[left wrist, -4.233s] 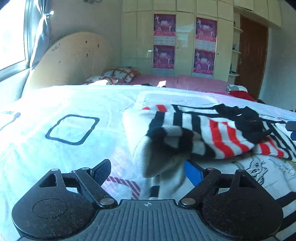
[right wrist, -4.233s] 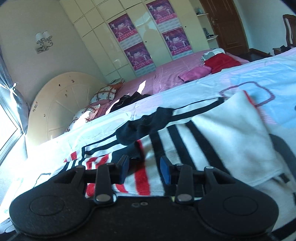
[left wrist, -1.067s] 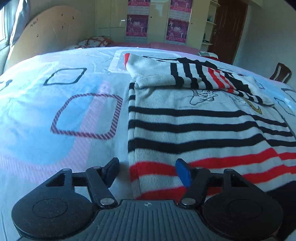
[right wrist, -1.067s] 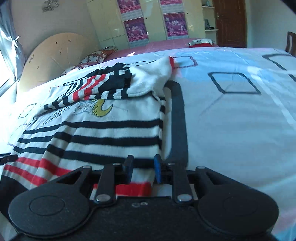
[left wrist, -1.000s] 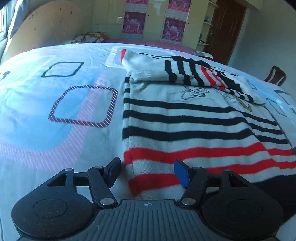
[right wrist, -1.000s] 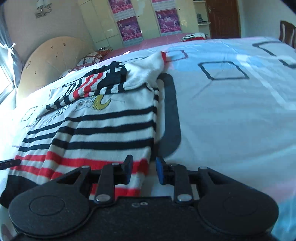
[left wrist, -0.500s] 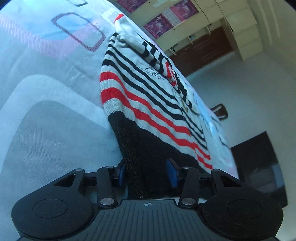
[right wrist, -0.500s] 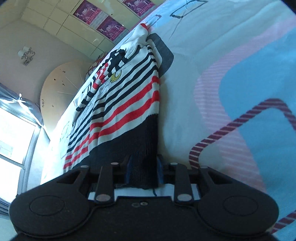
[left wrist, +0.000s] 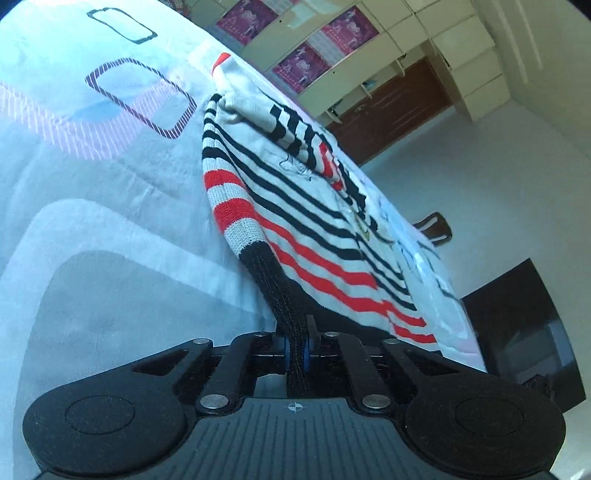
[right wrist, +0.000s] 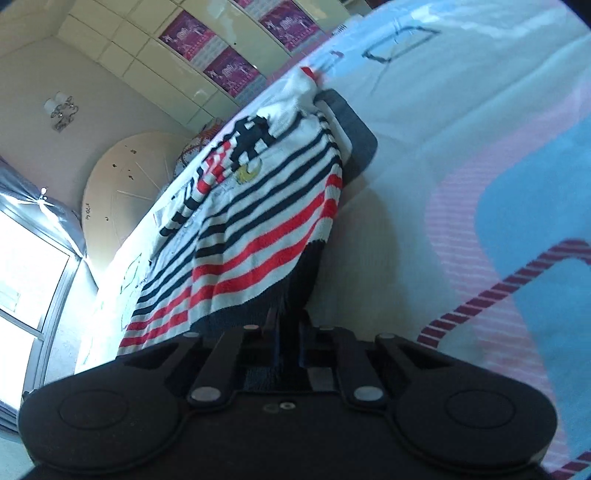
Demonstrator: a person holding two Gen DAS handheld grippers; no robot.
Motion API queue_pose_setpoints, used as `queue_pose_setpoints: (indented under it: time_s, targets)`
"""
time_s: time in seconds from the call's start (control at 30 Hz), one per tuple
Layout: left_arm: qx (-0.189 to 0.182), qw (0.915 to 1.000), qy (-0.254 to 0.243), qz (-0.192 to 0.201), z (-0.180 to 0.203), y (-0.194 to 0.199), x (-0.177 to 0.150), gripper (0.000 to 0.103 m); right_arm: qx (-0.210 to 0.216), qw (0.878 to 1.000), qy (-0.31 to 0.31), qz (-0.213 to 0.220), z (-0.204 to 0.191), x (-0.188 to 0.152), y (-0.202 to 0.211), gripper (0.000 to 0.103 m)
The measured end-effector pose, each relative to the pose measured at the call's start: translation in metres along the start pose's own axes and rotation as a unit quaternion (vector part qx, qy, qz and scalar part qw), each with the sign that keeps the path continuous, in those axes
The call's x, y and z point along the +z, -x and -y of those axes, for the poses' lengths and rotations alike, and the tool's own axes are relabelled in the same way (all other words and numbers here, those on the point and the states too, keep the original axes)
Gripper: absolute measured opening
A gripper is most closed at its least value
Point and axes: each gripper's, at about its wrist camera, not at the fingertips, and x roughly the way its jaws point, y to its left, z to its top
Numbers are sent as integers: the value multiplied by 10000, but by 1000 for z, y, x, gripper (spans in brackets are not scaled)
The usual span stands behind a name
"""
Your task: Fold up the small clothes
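— Holding what, exactly, in our two grippers?

— We have a striped sweater [left wrist: 295, 206] by its dark bottom band. Our left gripper [left wrist: 295, 350] is pinched tight on one corner of that band, the knit squeezed between its blue pads [left wrist: 283, 349]. Our right gripper [right wrist: 290, 343] is clamped the same way on the other corner, jaws nearly together with the dark fabric between them.

— Where is the sweater?

— On the bed [left wrist: 92, 206]. The hem end is raised off the sheet in our grips, and the cloth slopes away from us down to the bed, where the upper part lies flat. It is white with black stripes higher up, red stripes lower down, then the dark band. The sleeves [right wrist: 255, 144] are folded across the chest, and a small cartoon print shows beside them.

— What surrounds it?

— The sheet is pale, printed with rounded squares in pink, blue and grey. Beyond the bed we see cream cupboards [right wrist: 155, 66] with purple posters [right wrist: 186, 35], a round pale headboard [right wrist: 122, 181], a bright window [right wrist: 26, 269] on the left, and in the left view a brown door [left wrist: 388, 110] and a chair [left wrist: 432, 227].
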Motion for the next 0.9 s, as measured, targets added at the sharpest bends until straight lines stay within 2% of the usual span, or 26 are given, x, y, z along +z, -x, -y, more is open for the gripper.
queue_pose_setpoints:
  time_s: [0.07, 0.13, 0.17, 0.43, 0.53, 0.73, 0.9]
  targets:
    - [164, 9999, -20, 11, -9, 9, -1, 5, -49, 9999, 79, 96, 2, -1, 9, 9]
    - [307, 9994, 109, -125, -26, 5, -5, 5, -357, 9993, 80, -121, 13, -2, -1, 9]
    - [216, 9995, 184, -118, -31, 2, -6, 5, -381, 9990, -9, -229, 19, -4, -8, 9]
    - [189, 9996, 143, -142, -29, -6, -5, 5, -36, 9992, -343, -195, 32, -8, -14, 14]
    - [213, 9997, 122, -96, -28, -6, -6, 5, 63, 9984, -536, -158, 38, -4, -19, 10]
    - [40, 9991, 182, 388, -19, 10, 3, 5, 27, 9995, -38, 299, 11, 7, -3, 8]
    - [-200, 9967, -19, 793, 3, 16, 42, 5, 190, 9958, 491, 749, -26, 42, 9, 8]
